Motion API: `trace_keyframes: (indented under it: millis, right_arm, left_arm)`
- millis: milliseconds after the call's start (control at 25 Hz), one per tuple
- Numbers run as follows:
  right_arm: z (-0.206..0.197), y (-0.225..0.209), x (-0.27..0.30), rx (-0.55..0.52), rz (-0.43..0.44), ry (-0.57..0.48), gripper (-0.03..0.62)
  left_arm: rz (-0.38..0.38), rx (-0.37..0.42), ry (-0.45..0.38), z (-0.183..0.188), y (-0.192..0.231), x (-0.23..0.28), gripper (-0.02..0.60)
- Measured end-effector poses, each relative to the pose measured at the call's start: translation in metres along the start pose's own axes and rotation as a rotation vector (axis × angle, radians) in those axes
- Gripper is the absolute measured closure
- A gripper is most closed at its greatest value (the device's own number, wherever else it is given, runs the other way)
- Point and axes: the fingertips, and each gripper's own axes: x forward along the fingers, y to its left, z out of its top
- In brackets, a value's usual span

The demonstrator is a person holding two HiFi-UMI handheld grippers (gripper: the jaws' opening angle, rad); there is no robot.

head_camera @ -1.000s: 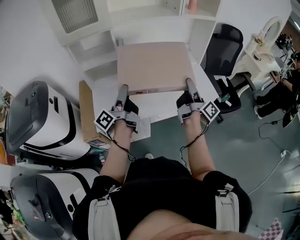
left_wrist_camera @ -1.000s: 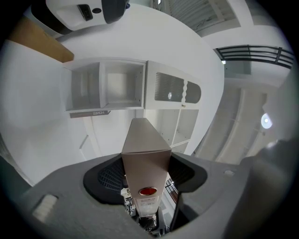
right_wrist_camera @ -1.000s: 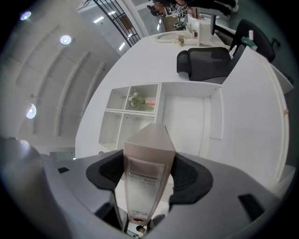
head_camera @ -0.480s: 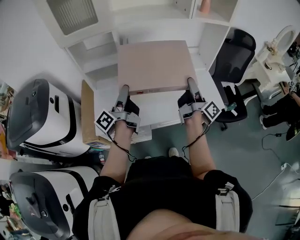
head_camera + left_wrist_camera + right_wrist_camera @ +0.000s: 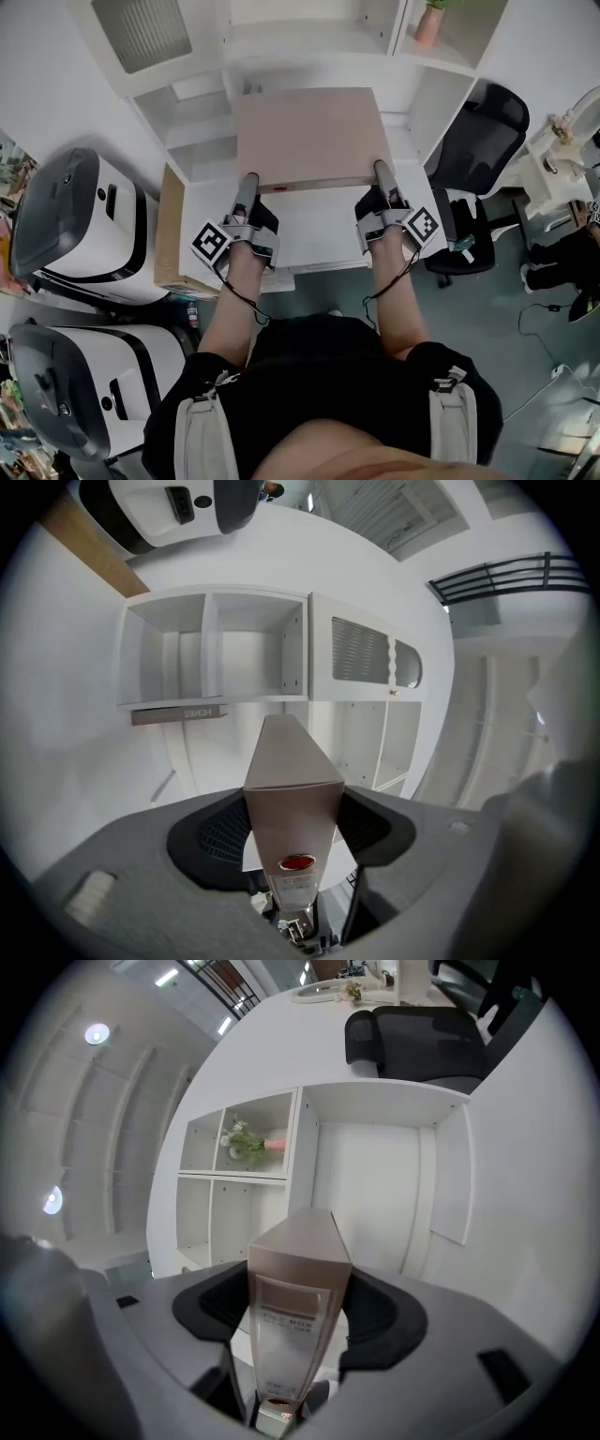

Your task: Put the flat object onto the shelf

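Note:
The flat object is a wide, thin beige box (image 5: 309, 136), held level in front of me over a white desk. My left gripper (image 5: 247, 181) is shut on its near left corner and my right gripper (image 5: 382, 172) is shut on its near right corner. In the left gripper view the box (image 5: 291, 780) runs edge-on between the jaws, with a red sticker on its end. The right gripper view shows the box (image 5: 298, 1279) clamped the same way. The white shelf unit (image 5: 309, 37) stands just beyond the box's far edge, its open compartments (image 5: 216, 649) facing me.
Two large white and grey machines (image 5: 80, 225) (image 5: 84, 375) stand at my left beside a brown board (image 5: 169, 225). A black office chair (image 5: 483, 127) is at the right. A pink potted plant (image 5: 429, 19) sits in an upper right shelf compartment (image 5: 248, 1143).
The box and both grippers have come nearer the shelf unit, which now fills more of the top of the head view. Both grips are unchanged.

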Motion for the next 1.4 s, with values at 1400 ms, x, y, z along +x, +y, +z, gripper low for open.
trace_keyframes:
  millis: [1400]
  right_arm:
    - [0.021, 0.076, 0.048, -0.020, 0.196, 0.006, 0.303]
  left_arm:
    - [-0.168, 0.100, -0.027, 0.023, -0.083, 0.042, 0.299]
